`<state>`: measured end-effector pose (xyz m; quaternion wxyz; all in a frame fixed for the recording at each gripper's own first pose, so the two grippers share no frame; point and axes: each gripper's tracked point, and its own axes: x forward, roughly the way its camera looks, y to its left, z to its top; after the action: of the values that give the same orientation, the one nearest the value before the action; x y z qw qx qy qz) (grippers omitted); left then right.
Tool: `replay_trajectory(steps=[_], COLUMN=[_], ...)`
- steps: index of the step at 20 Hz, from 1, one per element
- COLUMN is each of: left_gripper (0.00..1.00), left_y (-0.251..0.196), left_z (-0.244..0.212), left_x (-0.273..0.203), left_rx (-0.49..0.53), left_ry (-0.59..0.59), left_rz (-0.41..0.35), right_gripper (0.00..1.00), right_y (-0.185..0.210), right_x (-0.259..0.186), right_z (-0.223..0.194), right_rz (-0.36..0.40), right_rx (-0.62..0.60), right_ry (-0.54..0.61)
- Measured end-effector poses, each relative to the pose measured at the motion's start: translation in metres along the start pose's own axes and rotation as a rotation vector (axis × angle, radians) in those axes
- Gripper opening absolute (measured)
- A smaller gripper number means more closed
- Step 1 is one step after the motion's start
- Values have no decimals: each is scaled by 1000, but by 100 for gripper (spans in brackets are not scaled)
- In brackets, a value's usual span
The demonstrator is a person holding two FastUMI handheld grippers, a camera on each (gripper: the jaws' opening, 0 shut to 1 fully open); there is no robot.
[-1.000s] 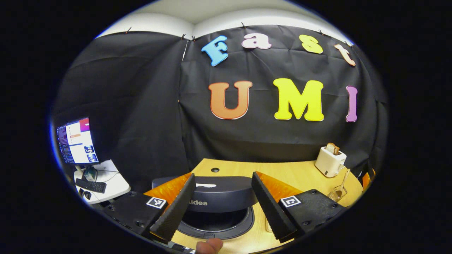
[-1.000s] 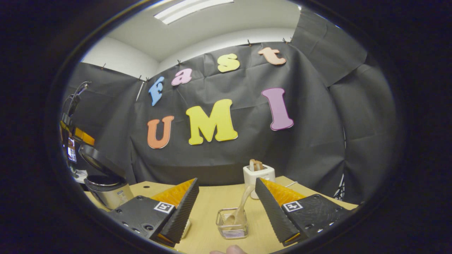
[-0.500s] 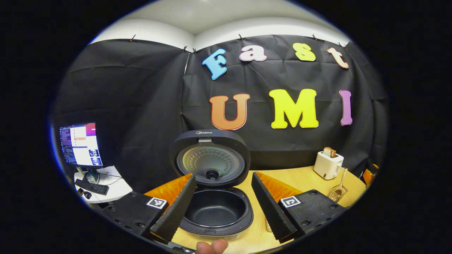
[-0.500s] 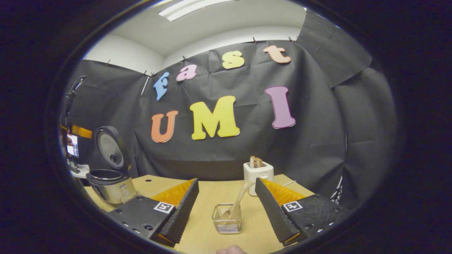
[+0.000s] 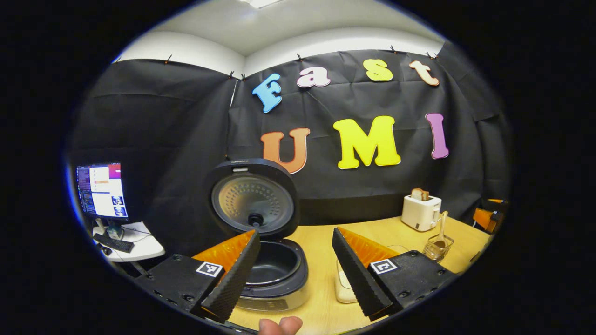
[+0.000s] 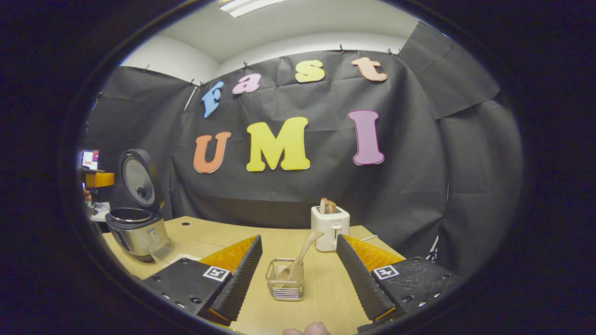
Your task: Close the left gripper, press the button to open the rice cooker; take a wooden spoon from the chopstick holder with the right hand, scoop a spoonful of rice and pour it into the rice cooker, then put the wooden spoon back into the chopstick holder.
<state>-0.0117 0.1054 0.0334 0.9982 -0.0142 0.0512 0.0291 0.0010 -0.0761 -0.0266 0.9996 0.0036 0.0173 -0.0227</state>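
Tabletop [image 6: 321,298] open around chopstick holder [image 6: 285,279].

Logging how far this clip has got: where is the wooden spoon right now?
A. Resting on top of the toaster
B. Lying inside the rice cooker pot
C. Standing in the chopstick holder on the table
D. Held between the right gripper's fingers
C: the wooden spoon leans in the chopstick holder on the table, ahead of the open right gripper, which grips nothing.
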Motion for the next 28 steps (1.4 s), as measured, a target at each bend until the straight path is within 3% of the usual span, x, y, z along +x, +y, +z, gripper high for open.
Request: replay_trajectory(steps=[2, 4, 6, 8, 11, 12, 15, 17, 18, 22, 26, 28], left_gripper=[100, 99, 99, 99, 95, 99, 99, 99, 99, 99, 99, 99], left_y=[-13, -17, -18, -27, -36, -40, -55, -55, -51, -41, -35, -29], left_z=[1, 5, 5, 1, -10, -15, -16, -18, -19, -14, -13, -14], left_x=[0, 4, 11, 20, 35, 39, 50, 53, 53, 47, 45, 45], left_rx=[-43, -32, -30, -37, -19, -11, -14, -27, -33, -23, -12, -10], left_ry=[-15, -63, -82, -83, -69, -60, -60, -65, -65, -82, -85, -84], left_rz=[-38, -40, -25, -37, -44, -47, -78, -79, -68, -41, -30, -21], right_gripper=[92, 95, 91, 96, 92, 91, 96, 91, 95, 96, 92, 96], right_y=[4, 3, -5, -12, -25, -29, -44, -53, -54, -50, -25, -14], right_x=[7, 13, 20, 24, 35, 38, 42, 43, 46, 71, 110, 130], right_z=[-6, -15, -23, -26, -34, -37, -45, -46, -48, -58, -75, -85], right_rz=[24, 41, 23, 12, -1, -6, -32, -43, -38, 2, 88, 129], right_rx=[15, 44, 38, 57, 96, 107, 125, 109, 104, 129, 175, 201], right_ry=[15, 39, 74, 87, 107, 117, 148, 154, 159, 207, 296, 339])
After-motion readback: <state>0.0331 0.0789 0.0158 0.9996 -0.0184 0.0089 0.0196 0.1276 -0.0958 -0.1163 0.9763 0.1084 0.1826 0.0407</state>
